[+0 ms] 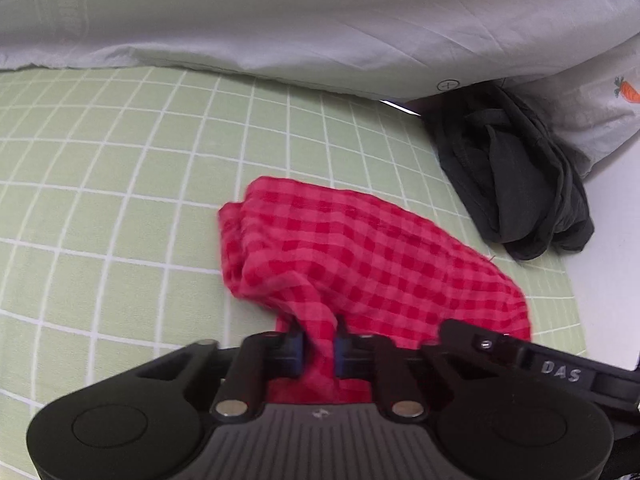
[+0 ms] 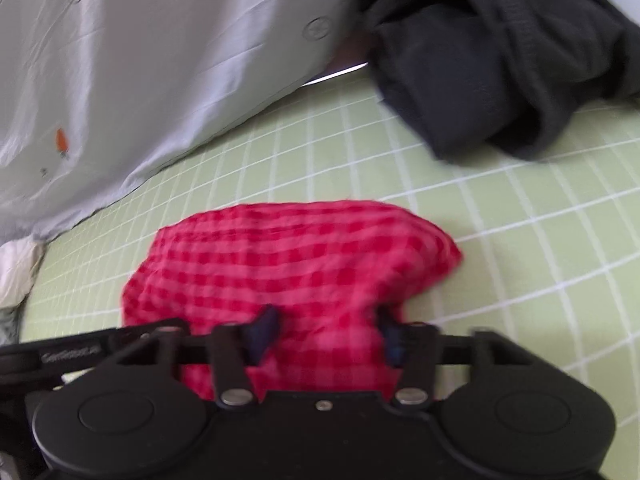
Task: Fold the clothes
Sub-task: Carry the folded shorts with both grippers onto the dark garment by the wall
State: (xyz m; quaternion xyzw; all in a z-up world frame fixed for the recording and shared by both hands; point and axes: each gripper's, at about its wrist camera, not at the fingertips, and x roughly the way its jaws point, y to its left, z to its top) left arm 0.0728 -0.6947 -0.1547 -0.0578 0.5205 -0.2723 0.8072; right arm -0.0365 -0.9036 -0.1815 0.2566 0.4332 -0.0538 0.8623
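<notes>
Left wrist: my left gripper (image 1: 319, 350) pinches a bunched fold of the red gingham cloth (image 1: 360, 256), which lies on the green grid sheet (image 1: 120, 200). "DAS" reads on the bar at 4 o'clock. A dark garment (image 1: 516, 176) sits at 2 o'clock.

Right wrist: my right gripper (image 2: 326, 330) stands wide, cloth (image 2: 300, 256) between its fingers; the bar's lettering is too blurred to read.

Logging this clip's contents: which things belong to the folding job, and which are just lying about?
In the job: red checked cloth, left gripper pinching it, right gripper open around its edge.

Lying about: dark bundled garment, grey carrot-print quilt, green grid sheet.
</notes>
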